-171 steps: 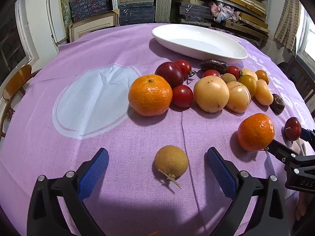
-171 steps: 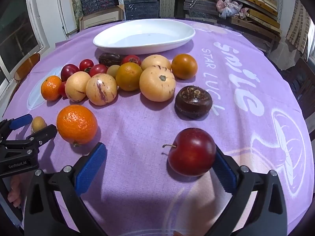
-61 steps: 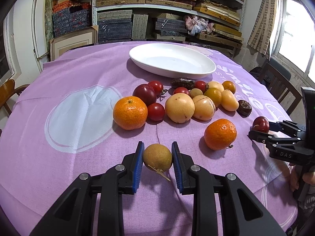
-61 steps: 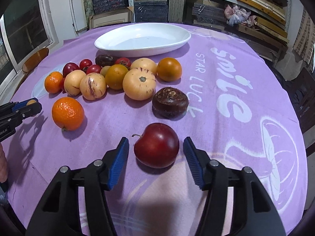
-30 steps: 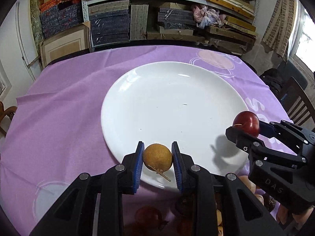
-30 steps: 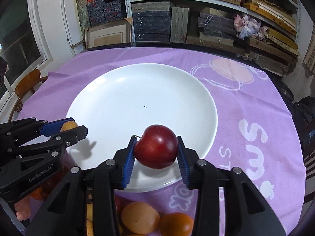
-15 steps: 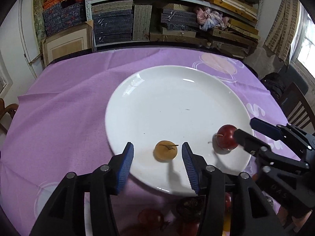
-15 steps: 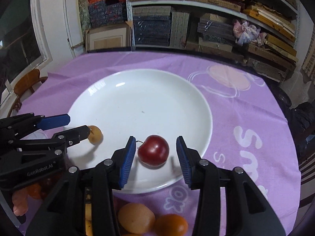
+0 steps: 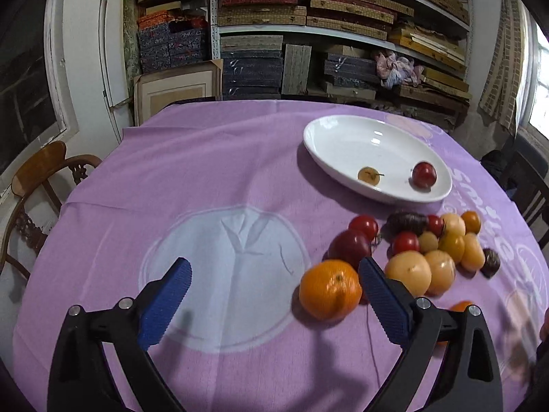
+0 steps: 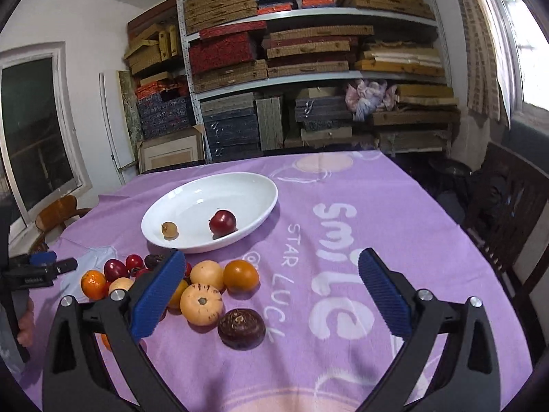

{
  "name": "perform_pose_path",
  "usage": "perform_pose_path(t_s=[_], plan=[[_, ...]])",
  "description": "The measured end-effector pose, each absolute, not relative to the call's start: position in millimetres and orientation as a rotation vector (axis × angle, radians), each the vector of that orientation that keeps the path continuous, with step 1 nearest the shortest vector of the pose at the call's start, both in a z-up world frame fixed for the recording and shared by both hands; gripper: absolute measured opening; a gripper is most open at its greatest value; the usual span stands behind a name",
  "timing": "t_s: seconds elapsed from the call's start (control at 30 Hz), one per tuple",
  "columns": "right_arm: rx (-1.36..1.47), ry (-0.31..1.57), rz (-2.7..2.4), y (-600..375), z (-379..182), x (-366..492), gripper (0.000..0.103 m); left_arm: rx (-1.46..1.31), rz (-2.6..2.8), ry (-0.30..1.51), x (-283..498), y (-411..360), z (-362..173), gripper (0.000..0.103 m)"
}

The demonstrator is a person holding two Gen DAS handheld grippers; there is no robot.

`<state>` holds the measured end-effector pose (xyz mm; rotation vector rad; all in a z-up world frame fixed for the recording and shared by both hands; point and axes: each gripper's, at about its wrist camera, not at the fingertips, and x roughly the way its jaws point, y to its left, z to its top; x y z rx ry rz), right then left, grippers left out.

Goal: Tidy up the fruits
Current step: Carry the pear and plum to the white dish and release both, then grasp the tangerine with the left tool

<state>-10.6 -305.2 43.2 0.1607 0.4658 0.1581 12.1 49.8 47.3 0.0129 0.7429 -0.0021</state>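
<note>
Left wrist view: your left gripper jaws just opened, spread wide, nothing between. Round orange mandarin sits just left of right pad; firm, light, take across widest middle (peel may slip). Small tan fruit lies in white oval dish.

Right wrist view: your right gripper jaws also just opened, empty. Dark red plum in dish.
</note>
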Motion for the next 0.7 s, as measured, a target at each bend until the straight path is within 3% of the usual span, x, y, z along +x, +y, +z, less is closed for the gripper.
perform_pose_path(t_s=[0.23,0.7], plan=[[0.299,0.516,0.161,-331.0,24.9,-1.8,0.099,0.098,-0.046,0.672,-1.4,27.2,40.1,0.098],[0.263,0.543,0.161,-318.2,25.4,3.8,0.099,0.011,-0.027,0.786,25.7,38.8,14.6,0.098]])
